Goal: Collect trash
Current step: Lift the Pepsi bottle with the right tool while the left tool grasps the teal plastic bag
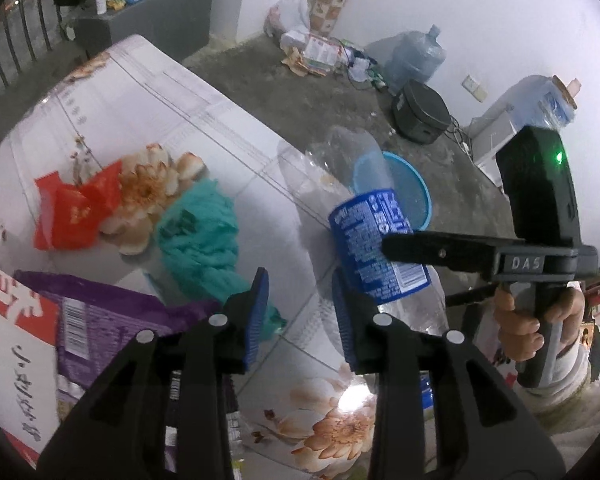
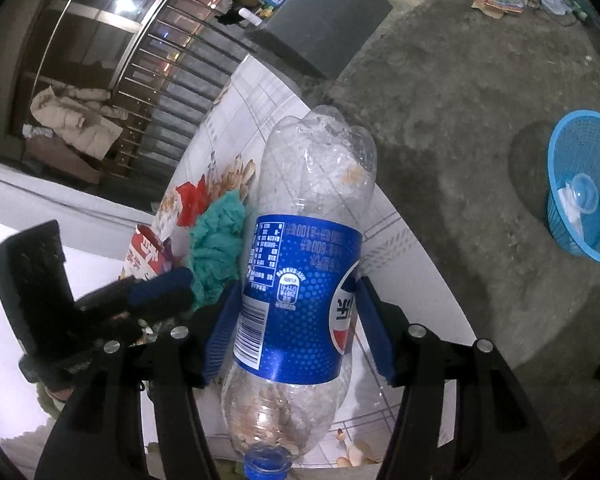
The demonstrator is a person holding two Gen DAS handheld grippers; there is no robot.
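Observation:
A crushed clear plastic bottle [image 2: 300, 248] with a blue label lies lengthwise in my right gripper [image 2: 296, 330], cap toward the camera. Both blue pads press on the label, and the bottle is over the table's edge. In the left wrist view the same bottle [image 1: 376, 248] shows at right, with a hand on the right gripper's handle. My left gripper [image 1: 300, 318] points down at the flowered table [image 1: 140, 92] with its pads apart. Only the tail of a teal cloth [image 1: 200, 232] lies by its left pad. A red wrapper [image 1: 76, 212] and a purple packet [image 1: 96, 320] lie nearby.
A blue mesh basket [image 2: 580, 184] stands on the concrete floor to the right of the table, with a clear lid and white scraps inside. A red-and-white carton [image 1: 8, 320] lies at the table's left. A water jug [image 1: 416, 60], a black round appliance [image 1: 420, 112] and piled papers [image 1: 316, 52] line the far wall.

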